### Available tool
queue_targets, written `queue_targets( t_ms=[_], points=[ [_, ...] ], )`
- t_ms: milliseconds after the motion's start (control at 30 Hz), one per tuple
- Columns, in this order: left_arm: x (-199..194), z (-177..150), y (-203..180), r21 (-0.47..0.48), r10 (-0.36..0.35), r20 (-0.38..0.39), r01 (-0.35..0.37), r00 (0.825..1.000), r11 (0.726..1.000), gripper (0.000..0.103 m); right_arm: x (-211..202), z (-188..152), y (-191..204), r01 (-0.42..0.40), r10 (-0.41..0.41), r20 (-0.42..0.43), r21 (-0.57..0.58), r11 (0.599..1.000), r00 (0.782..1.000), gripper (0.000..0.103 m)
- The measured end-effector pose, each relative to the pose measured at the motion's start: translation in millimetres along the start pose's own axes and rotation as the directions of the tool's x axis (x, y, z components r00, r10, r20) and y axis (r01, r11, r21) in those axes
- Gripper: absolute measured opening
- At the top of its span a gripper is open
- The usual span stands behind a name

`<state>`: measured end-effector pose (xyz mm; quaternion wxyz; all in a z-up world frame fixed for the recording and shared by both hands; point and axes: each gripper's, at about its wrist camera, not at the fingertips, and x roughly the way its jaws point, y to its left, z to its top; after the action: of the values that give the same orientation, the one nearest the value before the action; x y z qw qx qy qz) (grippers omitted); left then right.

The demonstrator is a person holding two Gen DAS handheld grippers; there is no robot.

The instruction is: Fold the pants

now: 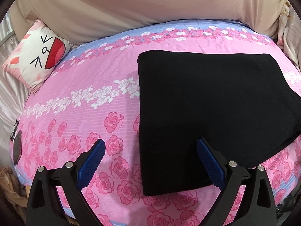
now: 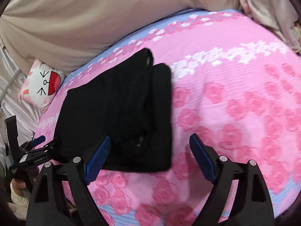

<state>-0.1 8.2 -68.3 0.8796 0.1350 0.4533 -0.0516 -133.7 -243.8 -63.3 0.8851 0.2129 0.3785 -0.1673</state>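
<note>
The black pants point(image 1: 207, 113) lie folded in a flat stack on the pink rose bedspread point(image 1: 84, 113). My left gripper point(image 1: 150, 145) is open and empty, just above the near left edge of the pants. In the right wrist view the folded pants point(image 2: 120, 116) show layered edges at the far end. My right gripper point(image 2: 149, 142) is open and empty over the near right corner of the stack. The left gripper point(image 2: 40, 144) shows at the left edge of that view, held in a hand.
A white cartoon-face pillow point(image 1: 37, 56) lies at the bed's far left corner. Beige fabric point(image 1: 131, 5) hangs behind the bed. Glasses and a dark object point(image 1: 17, 143) sit at the left bed edge. The bedspread point(image 2: 235, 103) spreads out right of the pants.
</note>
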Motion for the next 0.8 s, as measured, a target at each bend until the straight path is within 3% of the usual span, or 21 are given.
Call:
queue_targets(
  t_ms=[133,433,533,633,700,800],
  points=[
    [4,1,-1,0.007,0.005,-0.007,-0.005,1.0,1.0,0.096,-10,-2,-14,0.001,-0.002,0.002,0.057,0.998,1.0,0.09],
    [9,3,2,0.001,-0.022,-0.031,0.022,0.999,1.0,0.098,-9,2,-27,-0.019,0.021,-0.026,0.106,0.994,0.999,0.091],
    [8,5,7,-0.001,-0.105,-0.042,0.105,0.994,0.994,0.098,-6,4,-27,-0.029,0.033,-0.035,0.109,0.994,0.999,0.091],
    [11,8,20,-0.066,-0.272,-0.09,0.267,0.958,0.961,0.097,-6,8,-28,-0.042,0.046,-0.038,0.114,0.993,0.998,0.091],
    [13,10,33,-0.138,-0.383,-0.112,0.367,0.917,0.92,0.097,-6,11,-30,-0.07,0.076,-0.042,0.124,0.99,0.996,0.091],
    [15,9,47,-0.204,-0.476,-0.117,0.448,0.871,0.87,0.097,-3,20,-32,-0.125,0.132,-0.048,0.135,0.983,0.99,0.092]
  ],
)
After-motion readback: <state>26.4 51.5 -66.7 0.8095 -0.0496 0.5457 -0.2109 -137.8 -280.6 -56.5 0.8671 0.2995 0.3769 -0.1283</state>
